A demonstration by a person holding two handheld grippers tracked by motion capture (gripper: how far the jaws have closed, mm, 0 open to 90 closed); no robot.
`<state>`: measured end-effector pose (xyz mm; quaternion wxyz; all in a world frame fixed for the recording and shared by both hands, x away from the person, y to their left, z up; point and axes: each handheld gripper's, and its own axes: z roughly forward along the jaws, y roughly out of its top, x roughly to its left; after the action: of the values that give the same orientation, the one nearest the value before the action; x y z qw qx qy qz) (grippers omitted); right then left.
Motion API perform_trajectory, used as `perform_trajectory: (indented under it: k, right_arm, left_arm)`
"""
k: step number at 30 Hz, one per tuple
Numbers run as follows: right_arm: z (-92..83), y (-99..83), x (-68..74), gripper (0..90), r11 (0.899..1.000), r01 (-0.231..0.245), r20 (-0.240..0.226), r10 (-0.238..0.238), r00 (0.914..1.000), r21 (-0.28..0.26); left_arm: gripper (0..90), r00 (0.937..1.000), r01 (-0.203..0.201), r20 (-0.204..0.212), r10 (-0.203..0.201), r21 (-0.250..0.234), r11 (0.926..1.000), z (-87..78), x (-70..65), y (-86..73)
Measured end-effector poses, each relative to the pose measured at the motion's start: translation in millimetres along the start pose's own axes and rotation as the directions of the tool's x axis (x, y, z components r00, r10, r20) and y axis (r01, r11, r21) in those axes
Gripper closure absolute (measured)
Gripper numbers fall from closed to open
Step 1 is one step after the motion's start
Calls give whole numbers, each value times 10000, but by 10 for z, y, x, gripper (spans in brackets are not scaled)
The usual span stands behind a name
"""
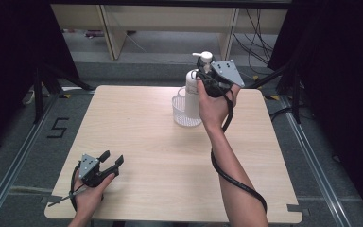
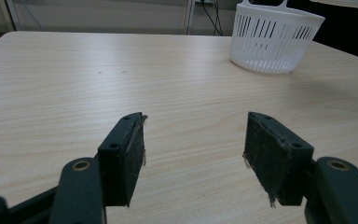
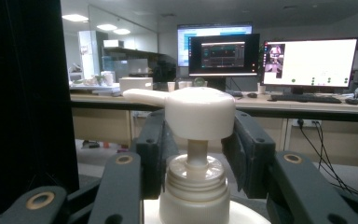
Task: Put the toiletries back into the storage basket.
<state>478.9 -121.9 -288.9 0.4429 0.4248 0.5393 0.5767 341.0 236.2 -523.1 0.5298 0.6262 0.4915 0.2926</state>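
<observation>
A white pump bottle (image 1: 191, 92) stands upright at the far middle of the table, and its lower part overlaps a white slatted basket (image 1: 178, 106). I cannot tell whether it rests inside the basket. My right gripper (image 1: 201, 65) is shut on the bottle's neck just under the pump head (image 1: 204, 56). In the right gripper view the bottle (image 3: 198, 112) sits between the two jaws of the right gripper (image 3: 198, 140), which press on its cap collar. My left gripper (image 1: 112, 158) lies near the table's front left corner, open and holding nothing.
The light wooden table (image 1: 160, 151) has bare surface between the two hands. In the left gripper view the open left gripper (image 2: 193, 144) points at the basket (image 2: 275, 42) across the table. Cables and dark stands surround the table, and desks with monitors stand beyond it.
</observation>
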Motion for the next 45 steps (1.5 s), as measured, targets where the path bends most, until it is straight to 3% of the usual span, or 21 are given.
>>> perform_trajectory:
  k: [45]
  right_arm:
    - [302,52,49,605,9999,-79,44,78,10000,88]
  left_arm:
    - [370,10000,18,10,-18,13,10000,-2,8,1]
